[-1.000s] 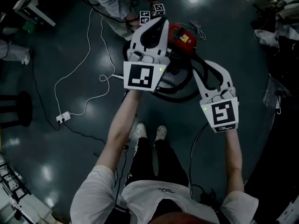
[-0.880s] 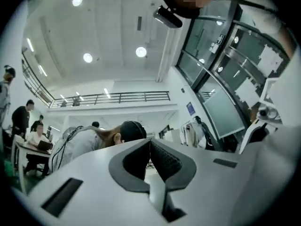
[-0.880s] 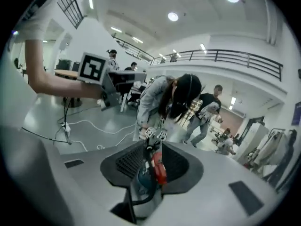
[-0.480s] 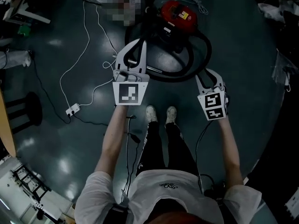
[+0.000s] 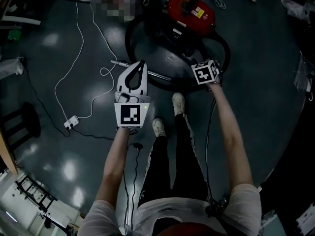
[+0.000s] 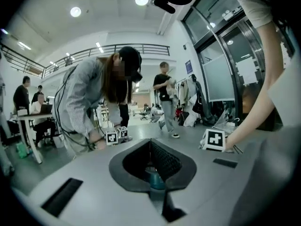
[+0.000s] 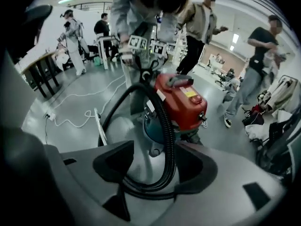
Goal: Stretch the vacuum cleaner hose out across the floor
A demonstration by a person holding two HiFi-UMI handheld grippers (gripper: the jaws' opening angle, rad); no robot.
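Hose, one black loop, rings the single red vacuum cleaner at the head view's top centre. Only the right gripper view shows it running between the jaws of the right gripper, which have just been opening and stand apart, unclamped. The left gripper, left of centre, has its jaws together and empty. One white cable trails at upper left.
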